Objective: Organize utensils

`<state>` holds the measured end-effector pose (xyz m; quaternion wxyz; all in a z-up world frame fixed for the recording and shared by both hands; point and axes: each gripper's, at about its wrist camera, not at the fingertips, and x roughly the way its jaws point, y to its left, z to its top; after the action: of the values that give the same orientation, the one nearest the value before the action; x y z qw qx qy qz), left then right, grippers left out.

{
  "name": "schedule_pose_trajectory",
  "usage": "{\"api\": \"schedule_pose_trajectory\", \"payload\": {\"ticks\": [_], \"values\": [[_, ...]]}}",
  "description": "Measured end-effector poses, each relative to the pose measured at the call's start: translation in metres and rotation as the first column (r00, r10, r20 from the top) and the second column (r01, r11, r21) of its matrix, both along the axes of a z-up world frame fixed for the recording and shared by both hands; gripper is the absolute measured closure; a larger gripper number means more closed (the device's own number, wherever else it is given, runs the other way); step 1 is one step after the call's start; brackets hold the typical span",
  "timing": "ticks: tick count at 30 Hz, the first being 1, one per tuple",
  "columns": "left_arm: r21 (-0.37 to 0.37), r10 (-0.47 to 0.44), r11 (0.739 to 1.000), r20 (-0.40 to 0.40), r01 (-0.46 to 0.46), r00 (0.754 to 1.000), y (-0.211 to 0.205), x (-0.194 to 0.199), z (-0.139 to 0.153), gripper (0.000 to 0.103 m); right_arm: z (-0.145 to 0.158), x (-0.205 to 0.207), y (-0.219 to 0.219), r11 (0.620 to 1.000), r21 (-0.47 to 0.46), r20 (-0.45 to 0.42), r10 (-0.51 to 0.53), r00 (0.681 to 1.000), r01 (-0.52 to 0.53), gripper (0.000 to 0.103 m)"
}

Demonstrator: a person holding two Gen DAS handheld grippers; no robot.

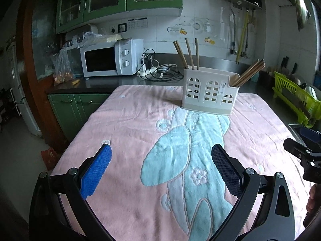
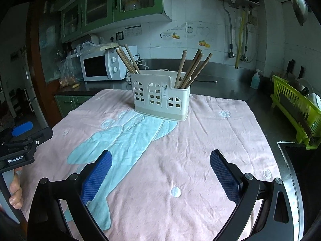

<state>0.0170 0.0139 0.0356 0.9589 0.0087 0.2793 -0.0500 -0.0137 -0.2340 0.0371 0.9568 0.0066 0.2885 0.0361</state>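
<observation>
A white plastic utensil holder (image 1: 208, 91) (image 2: 160, 96) with window-shaped cutouts stands at the far middle of a pink towel (image 1: 128, 132) (image 2: 210, 136). Wooden chopsticks stick up from its left compartment (image 1: 187, 53) (image 2: 128, 60), and several more lean out of its right compartment (image 1: 248, 73) (image 2: 193, 68). My left gripper (image 1: 160, 154) hovers open over the near part of the towel, nothing between its blue pads. My right gripper (image 2: 160, 158) is open too, empty, well short of the holder. Each gripper shows at the edge of the other's view.
A white microwave (image 1: 110, 59) (image 2: 104, 64) and tangled cables (image 1: 160, 70) sit on the counter behind the towel. A lime-green dish rack (image 1: 297, 98) (image 2: 295, 108) stands at the right, with a sink edge (image 2: 289, 150) beside the towel. A soap bottle (image 2: 254, 80) stands on the back counter.
</observation>
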Motion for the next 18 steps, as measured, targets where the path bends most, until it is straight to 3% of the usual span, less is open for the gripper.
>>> {"api": "schedule_pose_trajectory", "payload": {"ticks": [18], "values": [[0.009, -0.006, 1.0, -0.027, 0.007, 1.0, 0.0014, -0.0009, -0.0085, 0.005, -0.0049, 0.0002, -0.002, 1.0, 0.003, -0.015, -0.008, 1.0, 0.008, 0.008]]}}
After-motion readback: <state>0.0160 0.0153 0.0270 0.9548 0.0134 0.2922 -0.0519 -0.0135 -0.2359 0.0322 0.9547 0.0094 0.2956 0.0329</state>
